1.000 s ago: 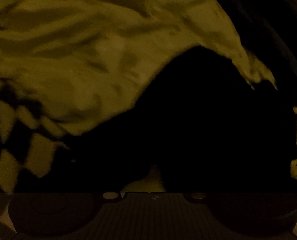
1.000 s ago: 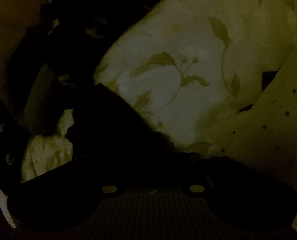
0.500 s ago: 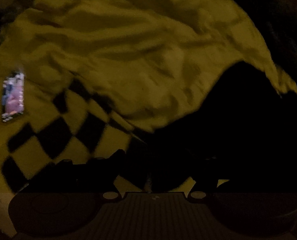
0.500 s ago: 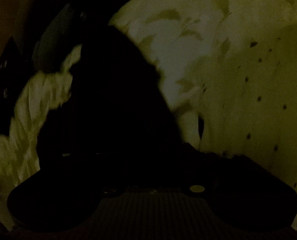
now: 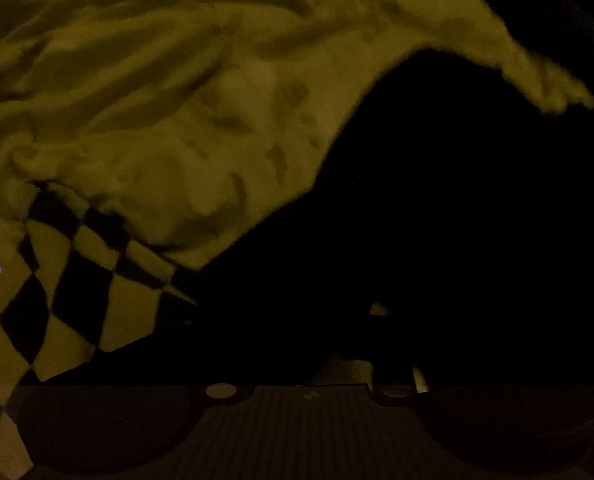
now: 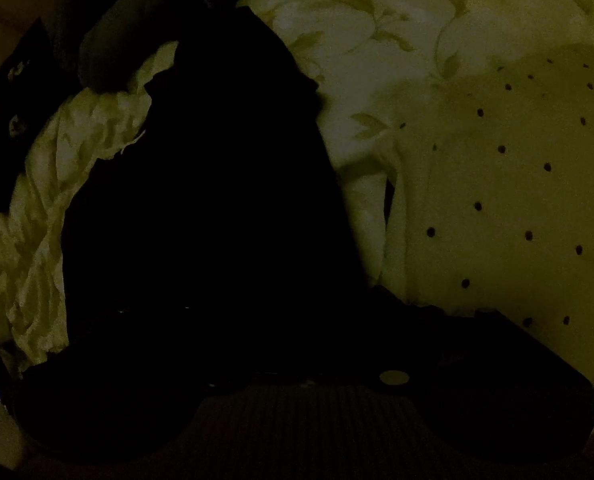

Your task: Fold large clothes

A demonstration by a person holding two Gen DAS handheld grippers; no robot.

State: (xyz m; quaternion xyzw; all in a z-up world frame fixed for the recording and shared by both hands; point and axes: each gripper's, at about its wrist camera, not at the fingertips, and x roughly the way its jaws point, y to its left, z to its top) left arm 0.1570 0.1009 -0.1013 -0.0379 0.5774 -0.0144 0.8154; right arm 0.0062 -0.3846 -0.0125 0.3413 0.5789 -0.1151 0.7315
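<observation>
- In dim light, our dark garment (image 5: 437, 208) drapes over the pale crumpled sheet (image 5: 157, 100), awaiting a fold.
- Left gripper (image 5: 309, 360) has just been closing and right gripper (image 6: 297, 340) opening; darkness hides any grasp.

Both views very dark. Left gripper (image 5: 309, 344) points steeply down; its fingers are lost in shadow against dark cloth, and only the mount at the lower edge reads clearly. Jaws have just been closing; grip not discernible. Right gripper (image 6: 297, 320) also points steeply down, fingers indistinguishable in the dark. Jaws have just been opening; nothing legible between them.
</observation>
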